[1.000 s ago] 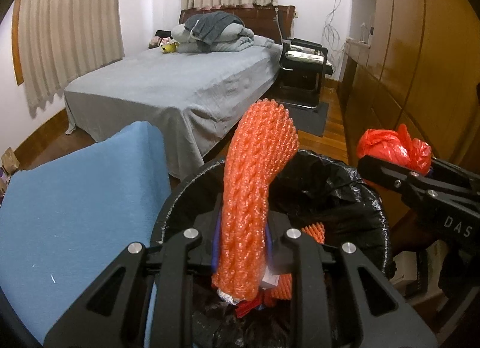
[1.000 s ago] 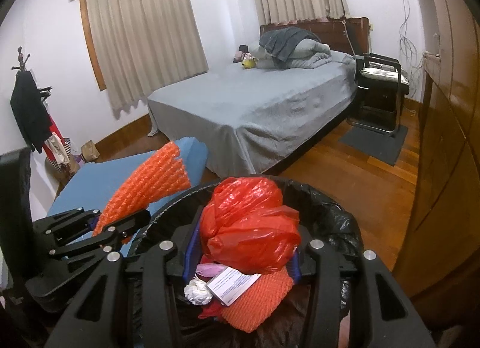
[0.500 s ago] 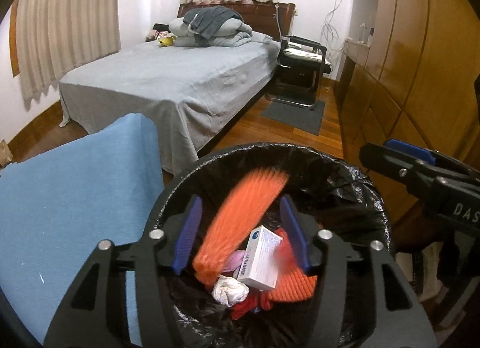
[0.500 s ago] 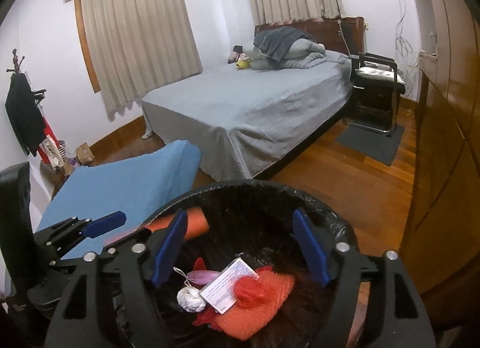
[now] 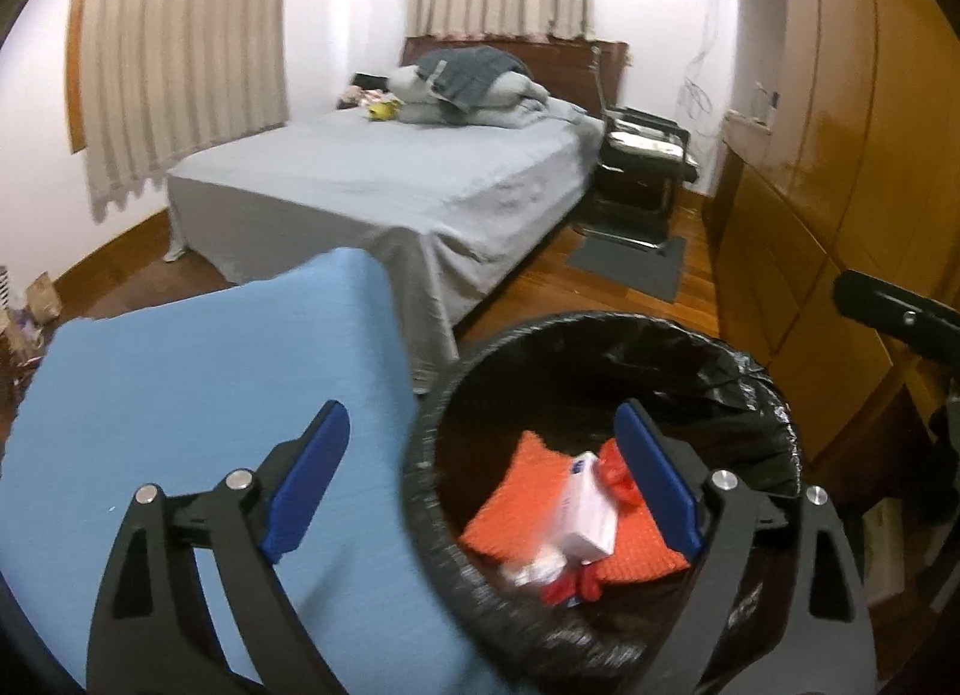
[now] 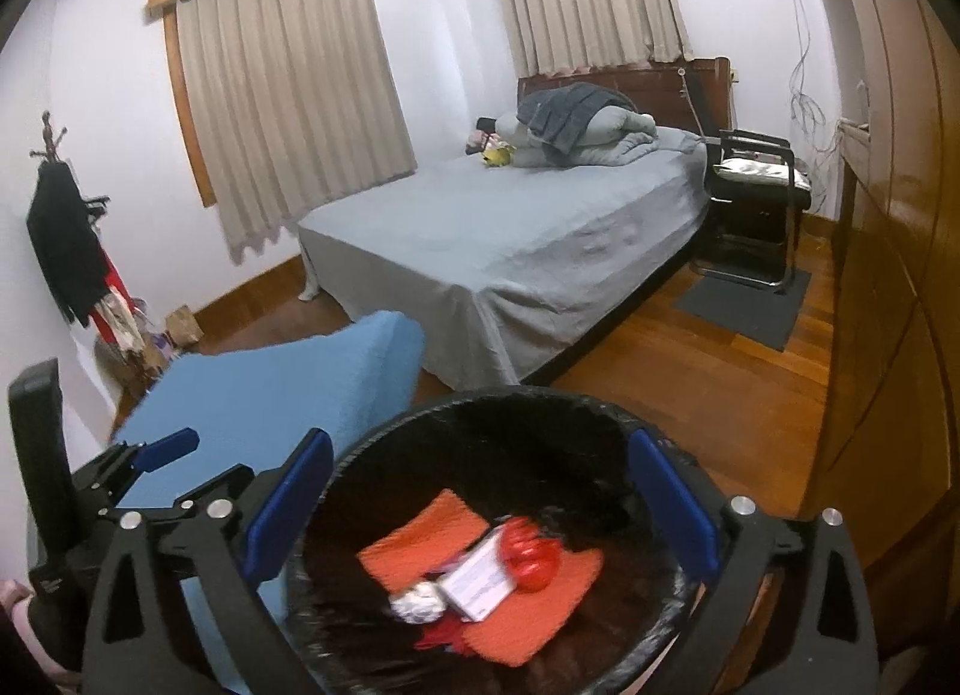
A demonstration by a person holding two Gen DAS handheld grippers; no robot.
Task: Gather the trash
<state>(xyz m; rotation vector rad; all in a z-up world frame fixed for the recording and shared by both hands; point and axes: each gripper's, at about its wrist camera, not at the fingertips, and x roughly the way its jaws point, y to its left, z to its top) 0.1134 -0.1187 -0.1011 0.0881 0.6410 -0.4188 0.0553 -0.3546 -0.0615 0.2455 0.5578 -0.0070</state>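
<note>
A round bin with a black liner (image 5: pixel 774 425) (image 6: pixel 606 413) stands beside the blue-covered table. Inside lie orange foam netting (image 5: pixel 516 509) (image 6: pixel 420 545), a white box (image 5: pixel 585 515) (image 6: pixel 480 587), a red plastic bag (image 6: pixel 531 560) and a white crumpled wad (image 6: pixel 414 605). My left gripper (image 5: pixel 483 482) is open and empty, over the bin's left rim. My right gripper (image 6: pixel 480 506) is open and empty, above the bin's mouth. The left gripper also shows at the lower left of the right wrist view (image 6: pixel 153 458).
A blue-covered table (image 5: pixel 180 395) (image 6: pixel 270 383) sits left of the bin. A grey bed (image 5: pixel 390 179) lies behind. A wooden wardrobe (image 5: pixel 852 155) lines the right wall. A black chair (image 5: pixel 645 167) and a dark mat (image 5: pixel 627 263) stand past the bed.
Both grippers opened. The orange netting fell from the left and the red bag from the right into the bin. The left gripper has since shifted left toward the table.
</note>
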